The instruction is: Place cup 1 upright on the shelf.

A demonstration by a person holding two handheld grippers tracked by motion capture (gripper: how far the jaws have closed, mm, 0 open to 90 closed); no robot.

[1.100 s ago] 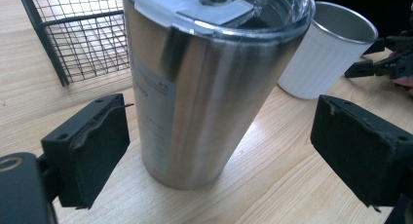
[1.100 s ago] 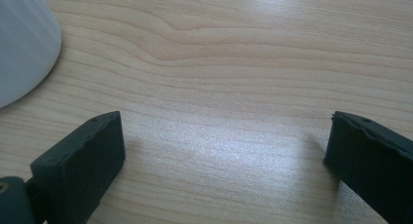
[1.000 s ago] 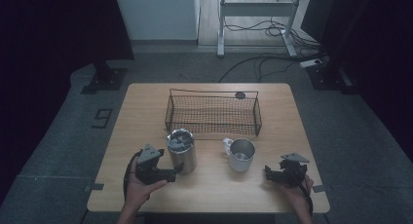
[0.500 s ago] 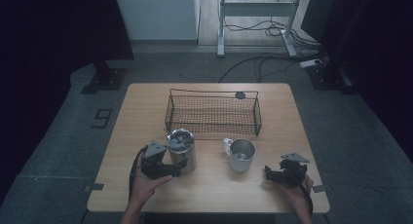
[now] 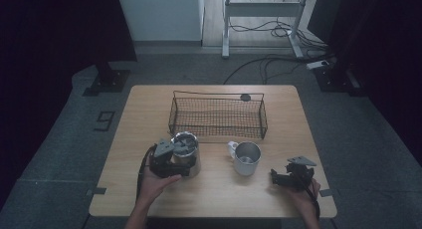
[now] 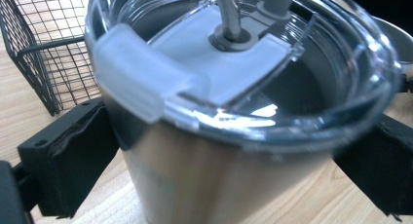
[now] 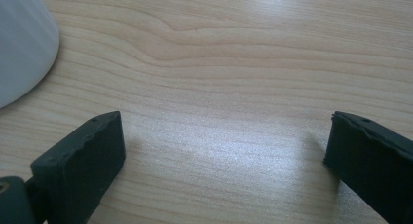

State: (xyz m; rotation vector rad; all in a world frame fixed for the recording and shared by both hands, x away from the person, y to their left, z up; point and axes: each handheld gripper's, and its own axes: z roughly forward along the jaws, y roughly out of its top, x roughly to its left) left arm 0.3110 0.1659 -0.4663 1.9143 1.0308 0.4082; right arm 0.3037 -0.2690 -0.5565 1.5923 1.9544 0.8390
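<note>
Three containers on the pale wooden table (image 5: 124, 189): black wire-mesh basket (image 5: 217, 117) at upper centre, nothing visible inside; shiny steel tumbler with clear plastic lid and straw (image 5: 185, 153) at lower left; white mug with handle (image 5: 246, 158) at centre, interior hard to make out. My left gripper (image 5: 171, 162) has jaws spread either side of the tumbler; contact cannot be judged. My right gripper (image 5: 293, 175), lower right, rests jaws apart, holding nothing.
</note>
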